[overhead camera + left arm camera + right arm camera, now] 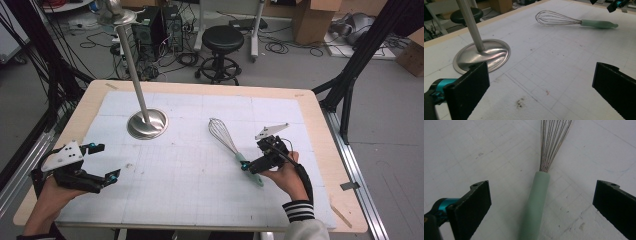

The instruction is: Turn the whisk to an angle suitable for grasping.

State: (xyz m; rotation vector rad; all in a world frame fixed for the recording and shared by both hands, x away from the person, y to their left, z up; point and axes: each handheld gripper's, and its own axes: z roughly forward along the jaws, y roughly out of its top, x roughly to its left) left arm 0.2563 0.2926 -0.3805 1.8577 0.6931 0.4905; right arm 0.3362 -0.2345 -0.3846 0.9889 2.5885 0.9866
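Even, bright overhead light, soft faint shadows on the white mat. Glare on the steel stand base, brightest around 3 o'clock of its pole. High view soft, low resolution. In the right gripper view the whisk handle blurs toward 6 o'clock; black jaws slightly soft.

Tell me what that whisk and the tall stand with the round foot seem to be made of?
The whisk: thin bare metal wires, probably steel, glinting grey; its handle looks like matte pale-green silicone or plastic, smooth and unshiny. The stand: polished metal, likely stainless steel, since its round foot mirrors light and its pole looks brushed silver.
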